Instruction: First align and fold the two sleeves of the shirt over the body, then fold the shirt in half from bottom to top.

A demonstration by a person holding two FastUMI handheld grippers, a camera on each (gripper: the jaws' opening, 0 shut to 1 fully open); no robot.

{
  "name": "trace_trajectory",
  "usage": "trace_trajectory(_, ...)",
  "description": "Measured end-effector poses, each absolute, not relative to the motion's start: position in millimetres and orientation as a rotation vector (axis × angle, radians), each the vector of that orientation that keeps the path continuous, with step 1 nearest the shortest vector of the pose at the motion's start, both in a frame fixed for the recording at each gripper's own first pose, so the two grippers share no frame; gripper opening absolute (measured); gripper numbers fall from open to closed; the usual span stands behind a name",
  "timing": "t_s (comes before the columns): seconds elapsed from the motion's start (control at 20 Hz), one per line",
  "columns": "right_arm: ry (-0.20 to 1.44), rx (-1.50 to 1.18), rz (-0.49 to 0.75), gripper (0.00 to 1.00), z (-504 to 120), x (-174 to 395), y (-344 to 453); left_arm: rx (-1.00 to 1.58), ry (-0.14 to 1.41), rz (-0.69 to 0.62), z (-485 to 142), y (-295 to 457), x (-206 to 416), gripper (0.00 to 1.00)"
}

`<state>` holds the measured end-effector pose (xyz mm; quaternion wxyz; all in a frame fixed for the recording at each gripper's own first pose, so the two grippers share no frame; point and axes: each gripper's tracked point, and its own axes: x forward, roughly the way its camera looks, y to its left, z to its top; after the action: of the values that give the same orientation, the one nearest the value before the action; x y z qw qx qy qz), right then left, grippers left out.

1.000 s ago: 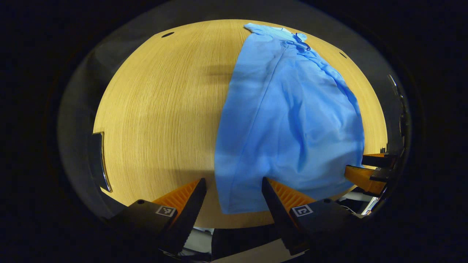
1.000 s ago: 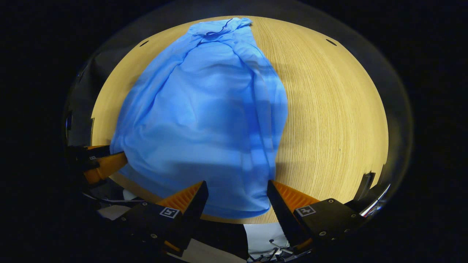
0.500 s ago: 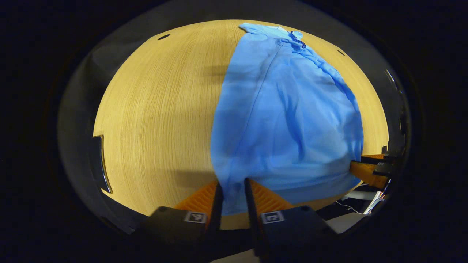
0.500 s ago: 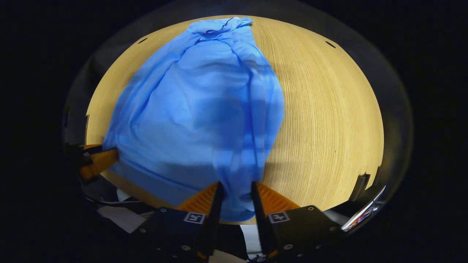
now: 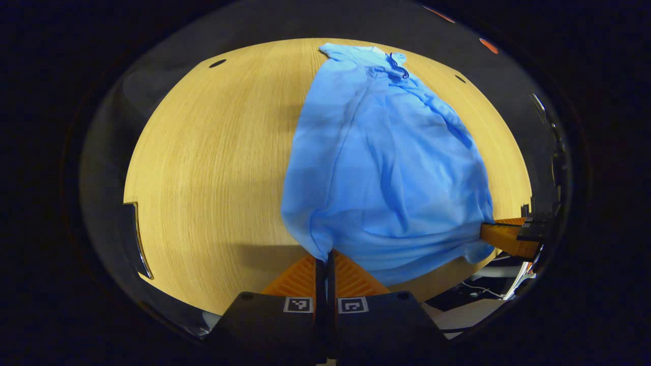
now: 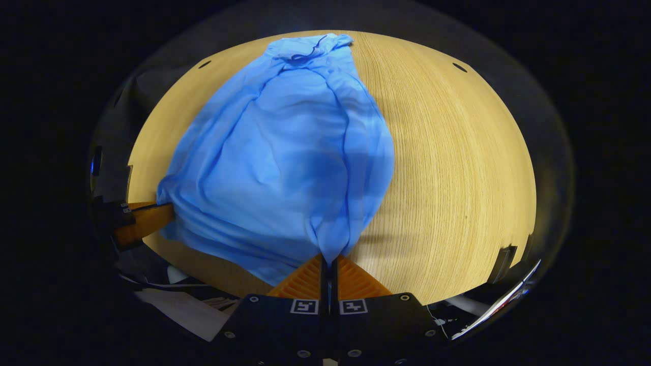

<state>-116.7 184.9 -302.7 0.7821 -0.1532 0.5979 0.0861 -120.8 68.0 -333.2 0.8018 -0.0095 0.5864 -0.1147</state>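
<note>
- left gripper point(image 5: 324, 262) jaws clenched on the near hem corner of the shirt point(image 5: 386, 168); corner is lifted just off the table point(image 5: 203, 168), bunched to a point between the fingers
- right gripper point(image 6: 329, 262) same story, jaws pinched tight on the other hem corner, cloth pulled up into a peak
- shirt lies lengthwise on the table, hem nearest both grippers, collar point(image 6: 305, 47) at the far end; sleeves look already folded in over the body, so this reads as the start of the bottom-to-top fold
- risk near hem: grip may hold just a thin pinch of fabric, could slip out if the lift is fast or the two hands pull apart
- hem between the two corners sags and wrinkles; uneven carry would give a skewed fold line
- risk mid shirt: folded sleeves are loose on the body, dragging the hem forward low could rake them open again
- risk far end, by the collar: overshooting past it, or one hand ahead of the other, leaves hem crooked against the shoulders
</note>
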Motion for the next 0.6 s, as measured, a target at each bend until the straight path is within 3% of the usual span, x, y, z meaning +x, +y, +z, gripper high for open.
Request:
trace_trajectory(0.15, 1.242, -0.295, 0.201, 0.01, -283, -99, 194, 0.066, 1.162, -0.272, -311, 74, -91, 0.04)
trace_trajectory(0.6, 1.068, -0.293, 0.212, 0.00, -224, -22, 208, 0.001, 0.991, -0.285, -252, 56, -5, 0.04)
